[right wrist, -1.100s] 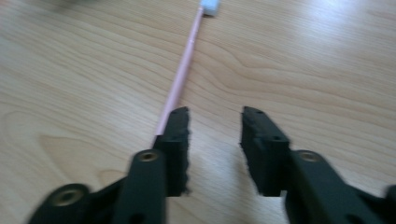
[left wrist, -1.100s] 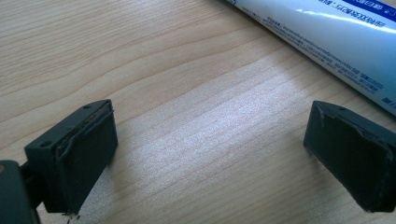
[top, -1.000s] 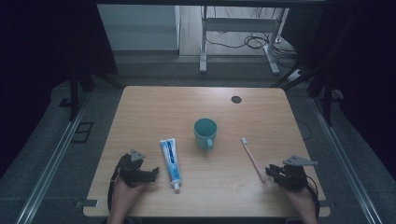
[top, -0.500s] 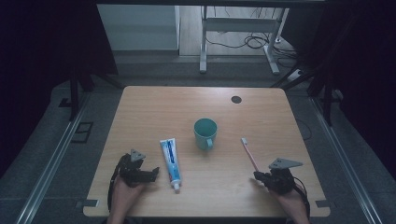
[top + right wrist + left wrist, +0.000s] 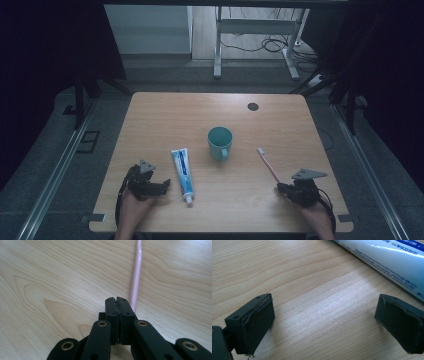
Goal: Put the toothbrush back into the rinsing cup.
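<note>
Right gripper (image 5: 117, 301) is clenched w/ nothing between its pads – pink toothbrush (image 5: 268, 165) lies just beside its tip, right of the cup (image 5: 220, 141) – so jaws are best reopened & centred over the handle before regrip.

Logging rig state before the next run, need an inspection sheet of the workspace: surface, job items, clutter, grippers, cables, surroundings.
Surface: wooden table, dark round spot near far edge.
Job's things: pink toothbrush lying flat, beside the right gripper's tips; toothpaste tube flat, cap toward the person; teal mug upright, mid-table.
Clutter: nothing seen.
Grippers: left gripper open over bare wood beside the tube; right gripper shut, jaws together, toothbrush beside them, not between.
Cables: floor cables behind the table.
Surroundings: white metal stand, dark curtains.
</note>
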Motion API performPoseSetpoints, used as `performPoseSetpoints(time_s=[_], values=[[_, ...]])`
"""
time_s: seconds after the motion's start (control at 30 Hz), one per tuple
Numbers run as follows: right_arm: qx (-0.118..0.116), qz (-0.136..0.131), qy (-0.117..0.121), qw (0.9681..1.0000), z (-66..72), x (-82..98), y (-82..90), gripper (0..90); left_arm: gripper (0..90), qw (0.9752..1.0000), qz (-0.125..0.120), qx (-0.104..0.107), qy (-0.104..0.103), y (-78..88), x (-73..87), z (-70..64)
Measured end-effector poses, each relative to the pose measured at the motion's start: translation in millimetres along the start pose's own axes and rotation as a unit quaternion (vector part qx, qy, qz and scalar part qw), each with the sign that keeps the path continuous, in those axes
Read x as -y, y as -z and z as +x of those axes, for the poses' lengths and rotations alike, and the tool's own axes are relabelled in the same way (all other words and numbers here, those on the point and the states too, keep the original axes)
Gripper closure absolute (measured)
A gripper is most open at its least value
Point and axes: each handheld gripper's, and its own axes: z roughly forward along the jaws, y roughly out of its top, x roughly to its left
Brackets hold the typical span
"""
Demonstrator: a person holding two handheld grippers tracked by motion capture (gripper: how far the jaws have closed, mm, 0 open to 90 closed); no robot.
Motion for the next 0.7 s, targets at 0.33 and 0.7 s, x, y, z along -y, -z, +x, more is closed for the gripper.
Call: performPoseSetpoints(time_s=[0.33,0.7], values=[[0.016,0.003,-0.013,0.9998,-15.3,4.9,5.6,87.3,2.7,1.0000,0.000,0.000,0.000,0.0,0.0,0.0],[0.004,0.002,-0.009,0.9999,-12.9,1.1,10.3,77.6,2.7,1.0000,0.000,0.000,0.000,0.0,0.0,0.0]])
